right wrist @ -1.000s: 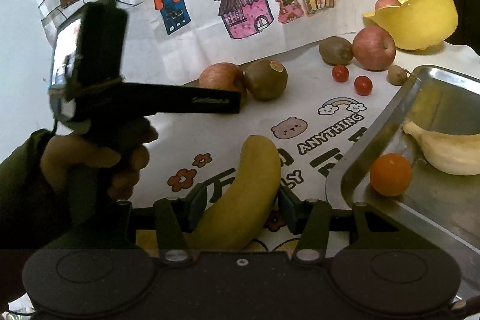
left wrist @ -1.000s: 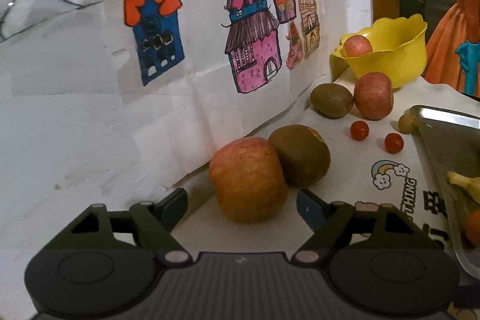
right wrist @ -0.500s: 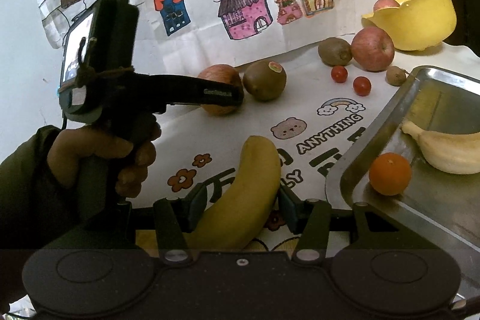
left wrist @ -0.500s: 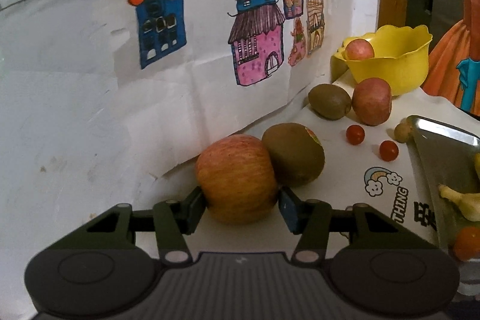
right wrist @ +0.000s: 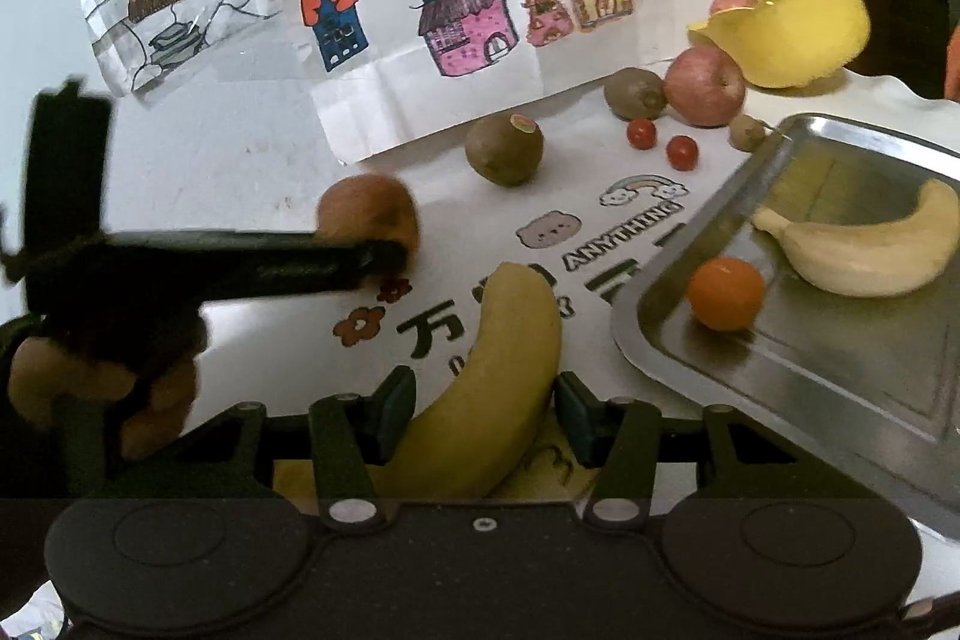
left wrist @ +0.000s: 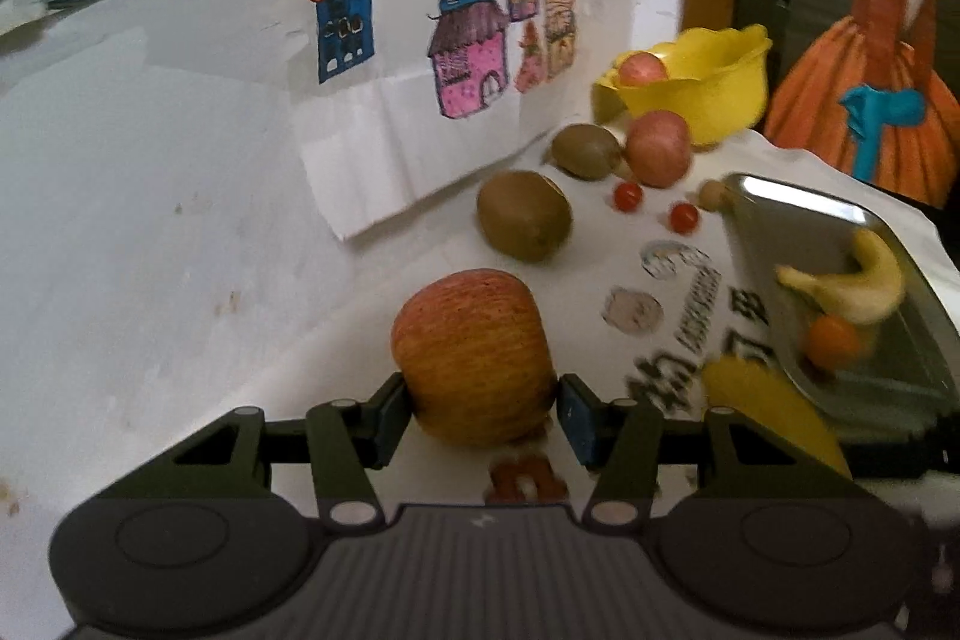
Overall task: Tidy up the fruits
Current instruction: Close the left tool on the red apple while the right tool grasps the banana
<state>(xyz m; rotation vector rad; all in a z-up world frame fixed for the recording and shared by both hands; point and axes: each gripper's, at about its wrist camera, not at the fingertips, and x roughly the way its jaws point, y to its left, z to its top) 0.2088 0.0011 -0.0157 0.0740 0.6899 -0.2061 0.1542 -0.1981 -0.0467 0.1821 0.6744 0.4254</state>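
A red-yellow apple (left wrist: 474, 358) sits between the fingers of my left gripper (left wrist: 480, 415), which is shut on it; it hangs clear of the brown kiwi (left wrist: 524, 214) behind. The right wrist view shows that same apple (right wrist: 369, 214) at the tip of the left tool (right wrist: 240, 268), held by a hand (right wrist: 90, 382). My right gripper (right wrist: 483, 415) is shut on a yellow banana (right wrist: 498, 358) low over the printed cloth. The steel tray (right wrist: 810, 370) on the right holds a pale banana (right wrist: 858, 250) and an orange (right wrist: 726, 292).
At the back stand a yellow bowl (right wrist: 792, 34) with an apple (right wrist: 732, 1) in it, a loose apple (right wrist: 705, 85), a second kiwi (right wrist: 635, 91), two cherry tomatoes (right wrist: 642, 133) and a small brown fruit (right wrist: 747, 130). Drawings of houses (right wrist: 462, 16) hang on the wall behind.
My left gripper closed on the apple, then drew it back from the kiwi and the wall. The right gripper kept its hold on the banana and shifted a little.
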